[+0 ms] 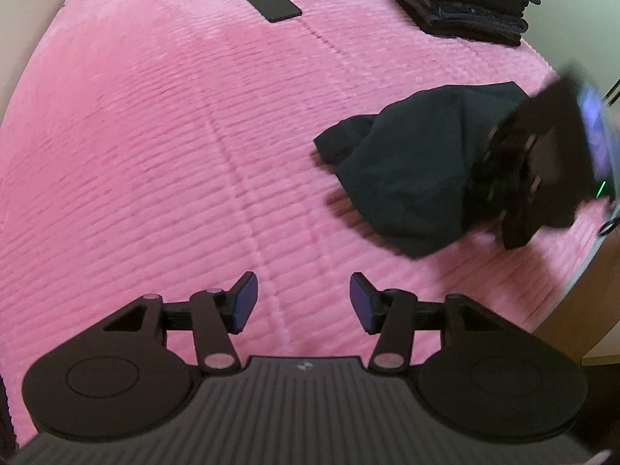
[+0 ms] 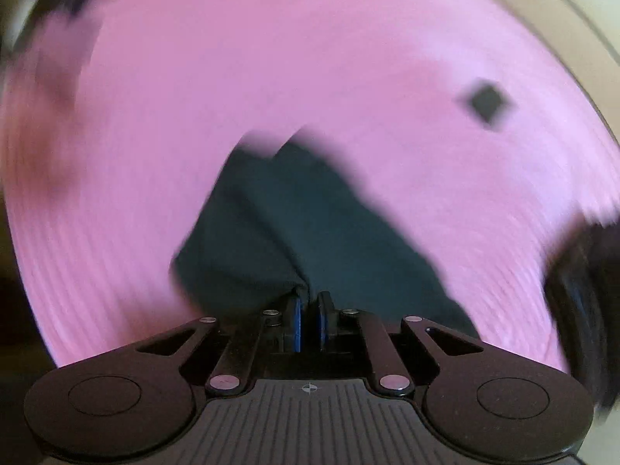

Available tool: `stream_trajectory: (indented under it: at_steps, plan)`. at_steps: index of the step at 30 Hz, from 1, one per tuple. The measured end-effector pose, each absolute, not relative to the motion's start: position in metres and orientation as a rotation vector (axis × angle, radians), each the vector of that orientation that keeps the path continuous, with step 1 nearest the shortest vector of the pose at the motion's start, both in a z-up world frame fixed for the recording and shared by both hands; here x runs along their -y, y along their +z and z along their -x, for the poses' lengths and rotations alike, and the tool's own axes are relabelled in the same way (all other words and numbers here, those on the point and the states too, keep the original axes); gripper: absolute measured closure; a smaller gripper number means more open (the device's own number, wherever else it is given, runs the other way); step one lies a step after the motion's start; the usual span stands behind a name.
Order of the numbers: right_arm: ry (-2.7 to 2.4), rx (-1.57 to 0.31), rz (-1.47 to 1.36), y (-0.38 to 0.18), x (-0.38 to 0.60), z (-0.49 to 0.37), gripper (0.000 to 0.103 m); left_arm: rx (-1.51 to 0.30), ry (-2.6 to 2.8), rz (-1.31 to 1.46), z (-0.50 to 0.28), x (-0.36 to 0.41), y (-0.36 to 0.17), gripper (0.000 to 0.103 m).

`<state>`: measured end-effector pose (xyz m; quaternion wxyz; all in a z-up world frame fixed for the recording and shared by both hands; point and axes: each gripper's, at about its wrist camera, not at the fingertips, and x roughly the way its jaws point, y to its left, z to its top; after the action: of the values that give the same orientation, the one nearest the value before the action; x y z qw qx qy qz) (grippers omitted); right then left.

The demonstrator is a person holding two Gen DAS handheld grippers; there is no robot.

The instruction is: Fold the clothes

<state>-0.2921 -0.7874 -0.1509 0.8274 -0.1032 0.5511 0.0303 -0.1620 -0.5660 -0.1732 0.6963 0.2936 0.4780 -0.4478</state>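
My left claw (image 1: 303,302): jaws stand partly apart, blue pads facing each other, nothing between them. It points down at bare blanket.
My right claw (image 2: 309,319): jaws nearly together, pinched on a fold of the garment that rises between the blue pads. In my left view this claw (image 1: 515,178) shows at the right edge, blurred, dug into the same cloth.
Pads (image 2: 297,323): blue, upright, with only a thin slot between them; the cloth runs into that slot from above.
Garment (image 1: 410,170): dark teal-black, crumpled in a loose heap on the blanket, well to the right of my left claw. In my right view the garment (image 2: 271,224) spreads away from the jaws in a peaked shape, its far edge blurred.
Blanket (image 1: 155,135): pink, ribbed, with long stitched seams; it covers the whole surface under both claws. In my right view the blanket (image 2: 271,58) is smeared by motion.
Phone (image 1: 272,4): dark flat slab lying on the blanket, far from me, well apart from the garment. A small dark square (image 2: 486,104) in my right view may be the same thing; too blurred to tell.
Stack (image 1: 465,4): folded dark clothes piled at the far right corner of the blanket, a yellow-and-dark striped piece on top.
Containers: I can make out none in either view; the folded pile sits straight on the blanket.
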Motion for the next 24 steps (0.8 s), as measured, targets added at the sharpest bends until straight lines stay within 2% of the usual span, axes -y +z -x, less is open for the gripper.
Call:
stream_trajectory:
  at_steps: [4, 8, 10, 13, 18, 20, 24]
  plan:
    - [-0.235, -0.964, -0.151, -0.056, 0.858, 0.298, 0.096, -1.023, -1.039, -0.649, 0.152, 0.565, -0.167, 0.053]
    - [-0.505, -0.789, -0.330, -0.004, 0.929, 0.347, 0.097, -0.946, -1.109, -0.670, 0.145, 0.584, -0.164, 0.048]
    - [-0.586, -0.750, -0.393, -0.001, 0.959, 0.370, 0.097, -0.912, -1.158, -0.687, 0.144, 0.602, -0.168, 0.044]
    - [-0.658, -0.731, -0.481, -0.019, 0.996, 0.400, 0.097, -0.885, -1.228, -0.698, 0.143, 0.632, -0.177, 0.043]
    - [-0.652, -0.744, -0.511, -0.034, 1.019, 0.411, 0.097, -0.904, -1.364, -0.645, 0.153, 0.690, -0.195, 0.042]
    - [-0.632, -0.742, -0.511, -0.030, 1.018, 0.416, 0.097, -0.904, -1.414, -0.650, 0.165, 0.703, -0.201, 0.038]
    - [-0.609, -0.742, -0.527, -0.022, 1.026, 0.427, 0.097, -0.895, -1.488, -0.698, 0.192, 0.721, -0.218, 0.037]
